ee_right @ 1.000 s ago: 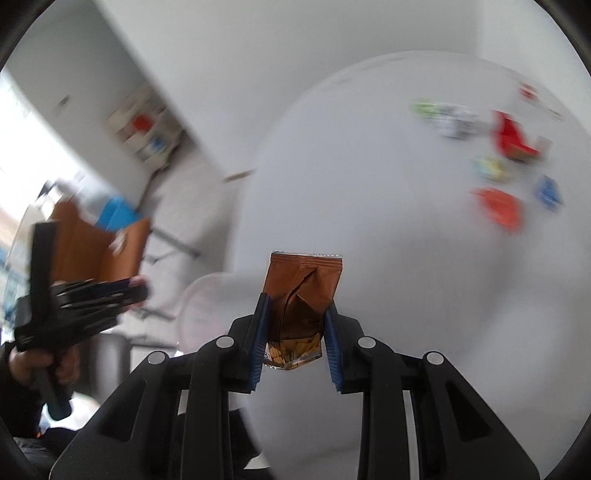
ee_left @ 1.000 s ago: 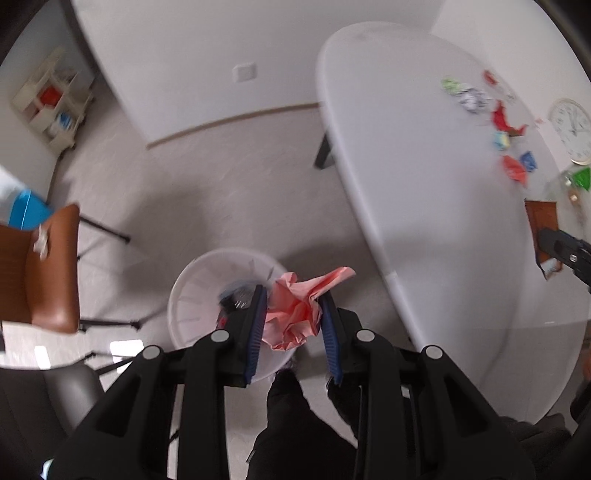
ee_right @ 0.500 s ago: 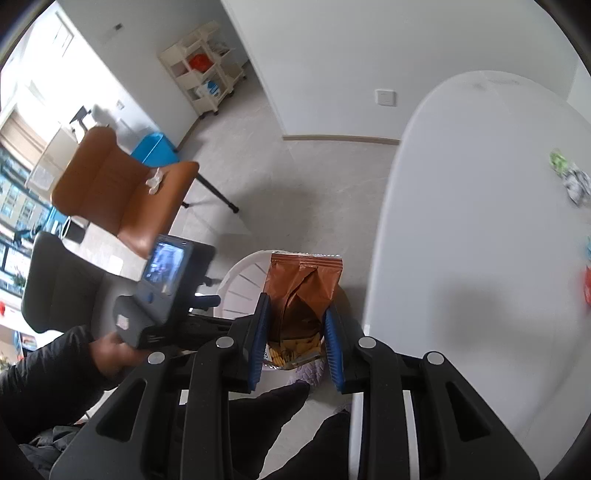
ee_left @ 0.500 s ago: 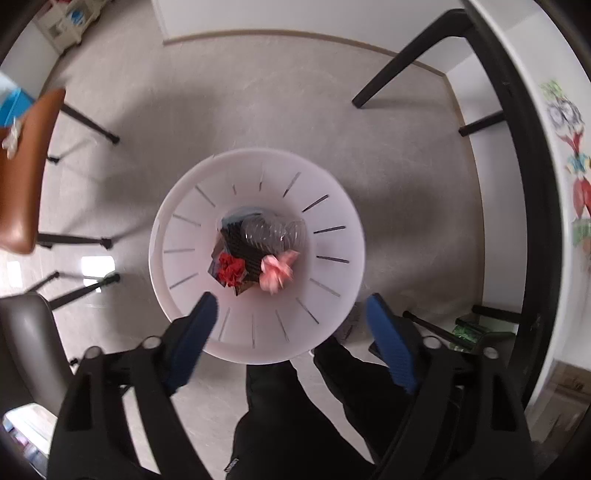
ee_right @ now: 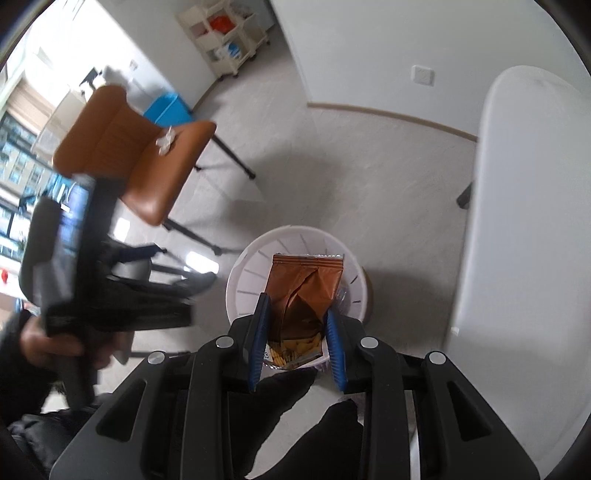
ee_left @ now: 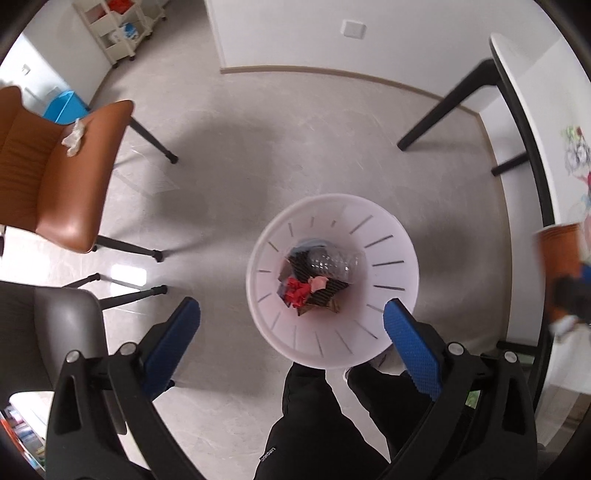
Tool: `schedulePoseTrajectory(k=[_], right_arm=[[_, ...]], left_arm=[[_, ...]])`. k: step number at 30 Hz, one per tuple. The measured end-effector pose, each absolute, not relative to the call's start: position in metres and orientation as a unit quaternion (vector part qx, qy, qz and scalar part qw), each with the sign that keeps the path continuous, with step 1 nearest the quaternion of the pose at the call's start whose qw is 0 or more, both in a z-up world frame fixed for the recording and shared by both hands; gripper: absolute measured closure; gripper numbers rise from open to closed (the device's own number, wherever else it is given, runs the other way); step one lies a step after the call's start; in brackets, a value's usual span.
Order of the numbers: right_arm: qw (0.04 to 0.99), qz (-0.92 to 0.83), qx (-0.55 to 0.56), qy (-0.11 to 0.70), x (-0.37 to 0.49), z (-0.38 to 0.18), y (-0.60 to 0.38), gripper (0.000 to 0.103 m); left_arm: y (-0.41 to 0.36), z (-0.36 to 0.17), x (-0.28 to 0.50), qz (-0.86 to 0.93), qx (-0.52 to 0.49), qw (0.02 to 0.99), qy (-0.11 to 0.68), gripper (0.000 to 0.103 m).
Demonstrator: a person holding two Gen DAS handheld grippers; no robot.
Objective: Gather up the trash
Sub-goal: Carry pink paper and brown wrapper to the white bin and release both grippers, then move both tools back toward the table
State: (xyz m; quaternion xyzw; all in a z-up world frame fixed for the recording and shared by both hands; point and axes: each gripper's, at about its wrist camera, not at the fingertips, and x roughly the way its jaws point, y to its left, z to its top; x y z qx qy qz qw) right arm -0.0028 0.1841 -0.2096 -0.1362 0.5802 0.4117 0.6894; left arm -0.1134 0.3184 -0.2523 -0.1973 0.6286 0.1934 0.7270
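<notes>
A white slotted trash bin (ee_left: pixel 391 254) stands on the floor beside the white table (ee_right: pixel 524 206). In it lie a pink paper wad (ee_left: pixel 318 283), red scraps and a clear plastic piece. My left gripper (ee_left: pixel 291 314) is wide open and empty above the bin's near rim. My right gripper (ee_right: pixel 297 314) is shut on a brown snack bag (ee_right: pixel 304 291) and holds it over the bin (ee_right: pixel 247 269). The left gripper shows blurred at the left of the right wrist view (ee_right: pixel 110 295). The snack bag shows blurred at the right edge of the left wrist view (ee_left: pixel 557 243).
An orange chair (ee_left: pixel 62 166) and a grey chair (ee_left: pixel 55 325) stand left of the bin. Black table legs (ee_left: pixel 443 107) are at the back right. The person's dark legs (ee_left: pixel 314 424) are just below the bin. A shelf cart (ee_left: pixel 118 26) stands by the far wall.
My left gripper opened over the bin and the pink paper wad fell in. My right gripper carried the snack bag from the table to above the bin.
</notes>
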Motion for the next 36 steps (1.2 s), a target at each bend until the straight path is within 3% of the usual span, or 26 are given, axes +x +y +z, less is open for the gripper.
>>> schedulePoseTrajectory(k=[6,8,10,12,17,21,28,36], right_arm=[[0.661,0.427,-0.179,0.590,-0.015,-0.247,0.216,0.072],[0.650,0.427,-0.192,0.599,-0.018,-0.266,0.226,0.060],[0.644,0.426,-0.198,0.604,-0.020,-0.279,0.231,0.028],[0.642,0.420,-0.210,0.606,-0.022,-0.292,0.233,0.012],[0.633,0.398,-0.224,0.625,-0.025,-0.309,0.233,0.011],[0.645,0.387,-0.214,0.623,-0.023,-0.302,0.224,0.003],[0.653,0.381,-0.215,0.618,-0.024,-0.293,0.224,0.003],[0.715,0.404,-0.193,0.537,-0.028,-0.197,0.200,0.003]], left_arm=[[0.334,-0.246,-0.126,0.210,-0.199,0.726,0.624,0.008],[0.336,-0.249,-0.129,0.215,-0.199,0.724,0.625,0.008],[0.338,-0.251,-0.132,0.218,-0.200,0.721,0.627,0.008],[0.340,-0.253,-0.135,0.219,-0.202,0.718,0.629,0.008],[0.340,-0.255,-0.140,0.222,-0.200,0.715,0.632,0.008],[0.339,-0.255,-0.140,0.219,-0.198,0.717,0.632,0.008],[0.336,-0.252,-0.138,0.215,-0.194,0.720,0.630,0.008],[0.344,-0.193,-0.132,0.224,-0.168,0.766,0.579,0.008]])
